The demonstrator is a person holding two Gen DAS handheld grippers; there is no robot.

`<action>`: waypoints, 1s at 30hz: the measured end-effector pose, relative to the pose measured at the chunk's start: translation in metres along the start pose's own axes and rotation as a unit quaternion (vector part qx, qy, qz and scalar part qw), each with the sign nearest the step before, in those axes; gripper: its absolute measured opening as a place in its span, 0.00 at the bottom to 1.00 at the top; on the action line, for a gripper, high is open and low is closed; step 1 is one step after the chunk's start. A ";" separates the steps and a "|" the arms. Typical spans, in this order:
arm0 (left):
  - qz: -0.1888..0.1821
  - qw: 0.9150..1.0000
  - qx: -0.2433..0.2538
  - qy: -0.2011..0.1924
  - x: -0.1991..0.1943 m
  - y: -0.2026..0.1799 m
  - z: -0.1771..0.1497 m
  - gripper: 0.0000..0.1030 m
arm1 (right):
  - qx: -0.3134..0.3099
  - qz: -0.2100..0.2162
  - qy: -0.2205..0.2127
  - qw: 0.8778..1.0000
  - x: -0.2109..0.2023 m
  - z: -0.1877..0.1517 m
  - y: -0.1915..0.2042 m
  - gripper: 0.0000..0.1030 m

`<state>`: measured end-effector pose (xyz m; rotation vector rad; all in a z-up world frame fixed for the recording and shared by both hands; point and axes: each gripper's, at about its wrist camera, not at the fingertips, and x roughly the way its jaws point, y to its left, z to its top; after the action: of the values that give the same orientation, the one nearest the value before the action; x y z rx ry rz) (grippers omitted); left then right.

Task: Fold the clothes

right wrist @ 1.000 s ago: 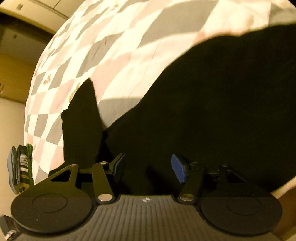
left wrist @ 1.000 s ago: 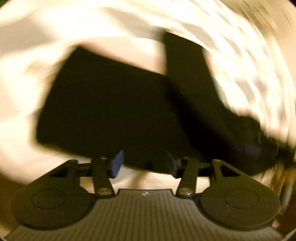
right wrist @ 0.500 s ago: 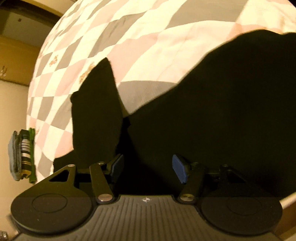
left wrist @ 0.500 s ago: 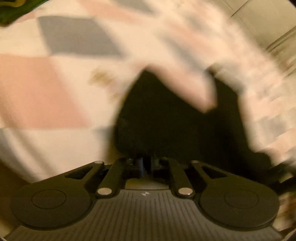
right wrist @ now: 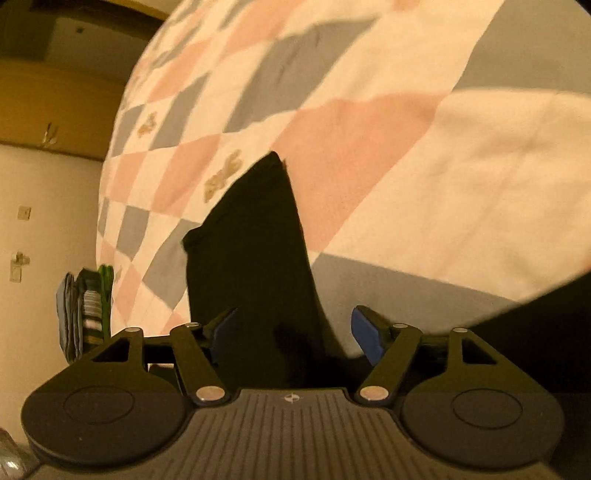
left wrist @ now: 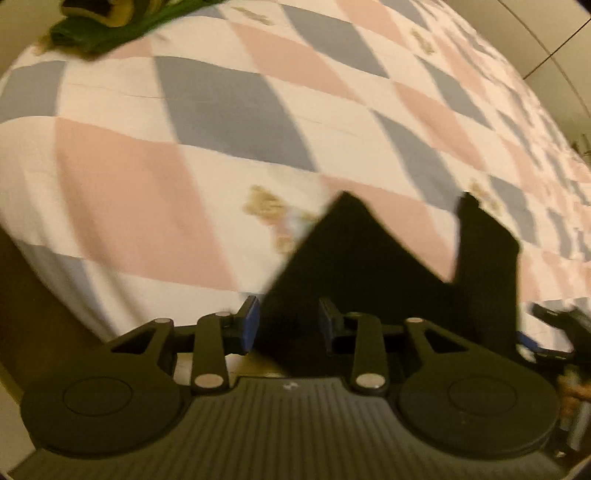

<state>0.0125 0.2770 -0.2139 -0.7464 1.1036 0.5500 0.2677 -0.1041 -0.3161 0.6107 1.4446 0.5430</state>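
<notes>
A black garment lies on the checked bedspread, with a pointed corner and a narrow sleeve-like strip sticking up. My left gripper is open just above its near edge, and black cloth shows between the blue pads without being pinched. In the right wrist view the same black garment runs as a tapering strip away from my right gripper, which is wide open over it. More black cloth fills the lower right there. The near hem is hidden under both grippers.
A green folded garment lies at the far left of the bed. A stack of folded clothes sits at the bed's edge in the right wrist view. A beige wall and a wooden ledge lie beyond.
My left gripper was shut half a second ago and is open now, low at the garment's edge. My right gripper stayed open and moved along the black strip, so less cloth fills its view.
</notes>
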 end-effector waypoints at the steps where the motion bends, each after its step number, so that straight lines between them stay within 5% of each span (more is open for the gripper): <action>1: -0.005 1.000 0.003 0.003 0.004 -0.005 0.001 0.31 | 0.009 0.002 0.004 1.000 0.009 0.003 -0.001 0.72; 2: -0.008 1.000 0.004 0.009 0.008 -0.009 0.001 0.31 | 0.012 0.007 0.004 1.000 0.016 0.004 0.000 0.70; 4: -0.015 1.000 0.006 0.018 0.016 -0.017 0.003 0.31 | 0.000 0.020 0.001 1.000 0.023 0.005 0.009 0.17; 5: -0.018 1.000 0.006 0.023 0.018 -0.017 0.004 0.31 | -0.022 0.017 -0.006 1.000 0.021 0.003 0.020 0.12; 9: -0.033 0.999 0.007 0.037 0.024 -0.013 0.013 0.31 | -0.155 0.019 -0.050 0.986 -0.002 -0.019 0.079 0.11; 16: -0.068 0.995 0.047 0.058 0.027 0.005 0.058 0.30 | -0.324 0.037 -0.048 0.944 0.000 -0.115 0.173 0.12; 20: -0.094 0.988 0.095 0.075 0.029 0.017 0.086 0.31 | -0.328 0.008 0.002 0.945 0.038 -0.180 0.196 0.30; 22: -0.099 0.984 0.120 0.087 0.028 0.028 0.098 0.34 | -0.321 -0.027 0.024 0.947 0.058 -0.213 0.202 0.55; 25: -0.096 0.976 0.161 0.112 0.032 0.043 0.112 0.34 | -0.305 -0.070 0.037 0.949 0.076 -0.252 0.210 0.60; 30: -0.116 0.960 0.213 0.137 0.035 0.043 0.114 0.34 | -0.240 -0.084 -0.004 0.967 0.063 -0.275 0.207 0.64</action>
<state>0.0613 0.3933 -0.2284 -0.5702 1.3141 -0.0007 0.0012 0.1067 -0.2301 0.1042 1.2781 0.7232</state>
